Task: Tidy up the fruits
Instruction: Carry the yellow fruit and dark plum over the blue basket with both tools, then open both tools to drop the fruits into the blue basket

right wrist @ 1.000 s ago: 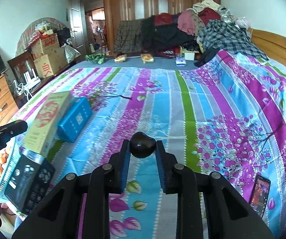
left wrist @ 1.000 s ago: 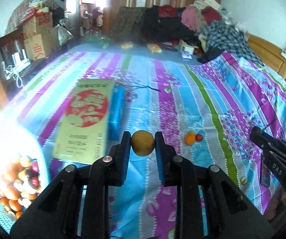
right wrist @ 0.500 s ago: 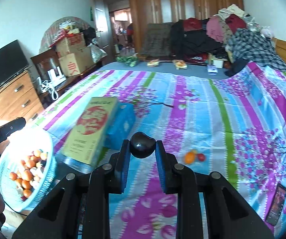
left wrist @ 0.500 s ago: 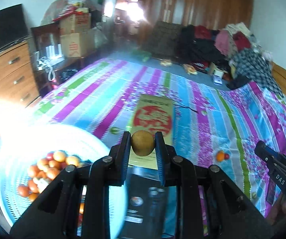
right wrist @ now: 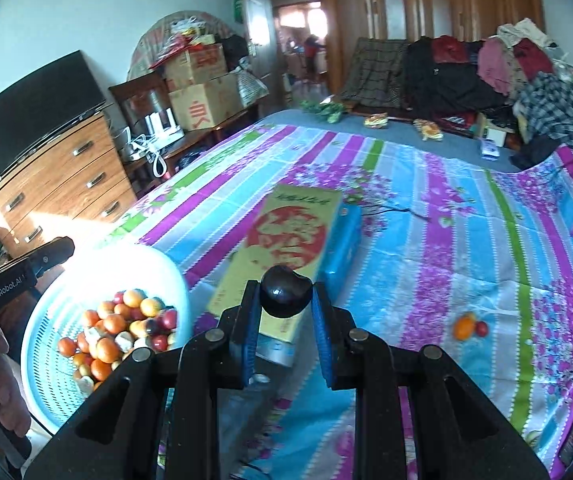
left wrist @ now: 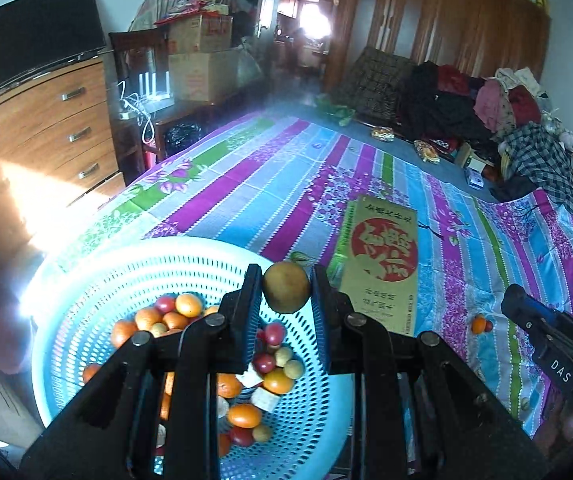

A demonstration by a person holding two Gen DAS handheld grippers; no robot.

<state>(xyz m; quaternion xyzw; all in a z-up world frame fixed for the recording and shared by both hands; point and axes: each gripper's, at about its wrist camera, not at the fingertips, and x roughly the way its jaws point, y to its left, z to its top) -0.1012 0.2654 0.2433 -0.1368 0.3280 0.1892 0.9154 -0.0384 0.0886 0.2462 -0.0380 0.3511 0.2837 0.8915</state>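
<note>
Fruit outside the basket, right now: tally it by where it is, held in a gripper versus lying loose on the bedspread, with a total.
Held in the left gripper: 1, a tan round fruit
Held in the right gripper: 1, a dark glossy fruit
Loose on the bedspread: 2, an orange fruit and a small red fruit, side by side
Total: 4

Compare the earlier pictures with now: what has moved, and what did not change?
Both grippers swung left, from over the bedspread toward the blue basket. The left gripper now hangs over the basket; the right gripper is beside it. Unchanged: the left grips the yellow-brown fruit, the right the dark fruit; two small fruits lie on the bedspread.
</note>
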